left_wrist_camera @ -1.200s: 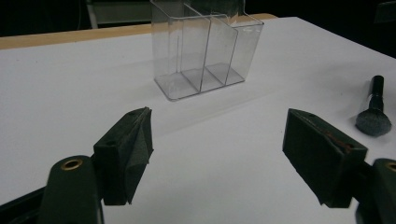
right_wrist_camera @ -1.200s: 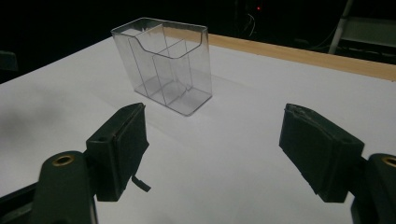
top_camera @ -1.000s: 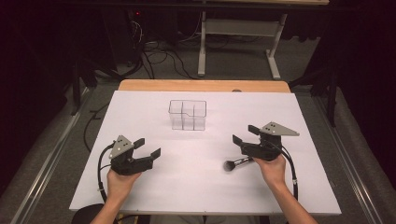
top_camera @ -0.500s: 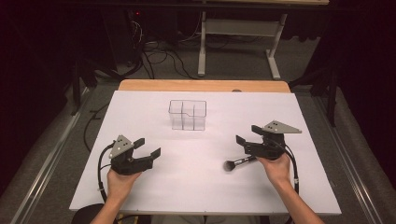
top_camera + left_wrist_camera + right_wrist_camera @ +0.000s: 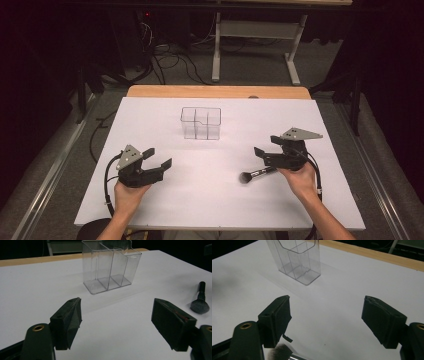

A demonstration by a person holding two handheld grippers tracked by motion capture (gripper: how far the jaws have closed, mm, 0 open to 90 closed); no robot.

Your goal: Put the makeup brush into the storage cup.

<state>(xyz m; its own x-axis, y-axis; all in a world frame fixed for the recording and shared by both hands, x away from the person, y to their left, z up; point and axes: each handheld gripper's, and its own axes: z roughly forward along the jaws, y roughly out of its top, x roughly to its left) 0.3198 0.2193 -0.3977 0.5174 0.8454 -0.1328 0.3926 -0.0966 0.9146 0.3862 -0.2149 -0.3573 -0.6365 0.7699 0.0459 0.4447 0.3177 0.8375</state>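
We see a white table (image 5: 210, 200) with a clear plastic organizer (image 5: 201, 123) standing upright toward its far middle, split into several compartments, all bare inside as far as we can tell. The left gripper (image 5: 159, 158) sits at the near left, held in a person's left hand (image 5: 129, 195), its jaws spread wide with nothing between them; in the left gripper view the two black pads (image 5: 68, 322) frame the organizer (image 5: 110, 266) ahead. The right gripper (image 5: 263, 153) is at the near right, held in the right hand (image 5: 300, 180), and its jaws likewise stand wide apart and grip nothing. A makeup brush (image 5: 256, 174) lies flat on the table just beside and slightly nearer than the right gripper, its dark bristle head pointing left and its handle running toward the hand. In the right gripper view the bristles (image 5: 278, 352) show below the left pad (image 5: 275, 320), not between the jaws. The brush is well apart from the organizer
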